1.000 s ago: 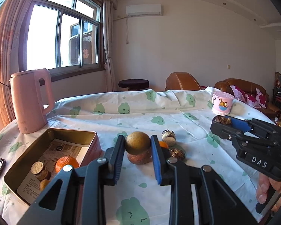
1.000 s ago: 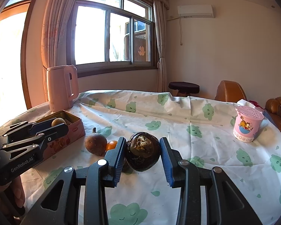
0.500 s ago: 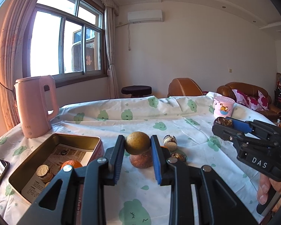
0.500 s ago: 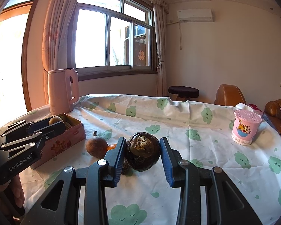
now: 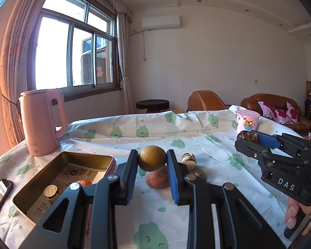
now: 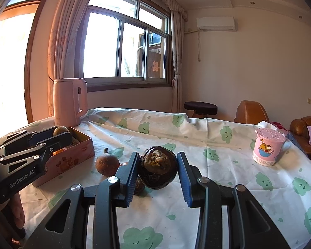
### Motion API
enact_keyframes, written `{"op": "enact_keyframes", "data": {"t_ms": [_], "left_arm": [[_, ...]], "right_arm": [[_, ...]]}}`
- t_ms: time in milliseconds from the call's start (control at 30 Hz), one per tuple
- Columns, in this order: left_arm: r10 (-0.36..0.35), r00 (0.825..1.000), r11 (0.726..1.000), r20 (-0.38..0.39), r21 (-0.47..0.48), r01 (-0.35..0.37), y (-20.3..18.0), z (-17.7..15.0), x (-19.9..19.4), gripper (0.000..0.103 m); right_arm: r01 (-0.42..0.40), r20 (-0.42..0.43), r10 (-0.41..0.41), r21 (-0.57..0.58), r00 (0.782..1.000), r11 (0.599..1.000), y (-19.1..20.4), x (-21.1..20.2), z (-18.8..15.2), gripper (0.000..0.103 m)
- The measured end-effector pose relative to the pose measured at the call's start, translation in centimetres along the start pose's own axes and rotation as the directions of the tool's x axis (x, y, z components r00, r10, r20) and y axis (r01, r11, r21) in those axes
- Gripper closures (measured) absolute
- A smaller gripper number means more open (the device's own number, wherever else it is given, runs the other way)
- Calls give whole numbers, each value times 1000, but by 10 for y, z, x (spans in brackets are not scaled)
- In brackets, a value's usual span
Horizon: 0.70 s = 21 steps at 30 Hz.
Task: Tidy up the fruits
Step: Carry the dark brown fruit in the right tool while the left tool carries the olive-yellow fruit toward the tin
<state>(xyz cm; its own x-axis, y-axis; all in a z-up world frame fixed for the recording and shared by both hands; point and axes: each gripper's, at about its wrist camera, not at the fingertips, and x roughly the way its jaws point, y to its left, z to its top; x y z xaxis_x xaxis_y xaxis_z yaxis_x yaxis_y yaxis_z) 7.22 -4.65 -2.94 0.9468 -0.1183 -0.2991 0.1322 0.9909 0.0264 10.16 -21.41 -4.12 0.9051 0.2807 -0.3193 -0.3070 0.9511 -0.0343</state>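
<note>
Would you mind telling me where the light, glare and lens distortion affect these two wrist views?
Left wrist: the window is blown out white, straight lines bow outward, and corners are vignetted. Right wrist: sunlight at far left washes out the doorway, leaving the dark wrinkled round fruit fairly dim but sharp between the fingers.

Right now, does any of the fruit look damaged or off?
Yes. The dark fruit in the right hand-held gripper looks split, its shell broken open with brownish, shrivelled matter showing. The round yellow-brown fruit in the left hand-held gripper looks whole.
</note>
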Motion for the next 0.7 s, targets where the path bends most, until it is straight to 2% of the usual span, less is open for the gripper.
{"op": "enact_keyframes", "data": {"t_ms": [400, 700], "left_arm": [[-4, 1000, 1000, -7, 2, 4, 7, -1, -5, 74], [45, 998, 998, -52, -37, -47, 44, -3, -7, 74]], "right_arm": [[-42, -29, 42, -4, 999, 999, 17, 8, 2, 64], [-135, -58, 133, -29, 989, 990, 55, 22, 15, 64]]}}
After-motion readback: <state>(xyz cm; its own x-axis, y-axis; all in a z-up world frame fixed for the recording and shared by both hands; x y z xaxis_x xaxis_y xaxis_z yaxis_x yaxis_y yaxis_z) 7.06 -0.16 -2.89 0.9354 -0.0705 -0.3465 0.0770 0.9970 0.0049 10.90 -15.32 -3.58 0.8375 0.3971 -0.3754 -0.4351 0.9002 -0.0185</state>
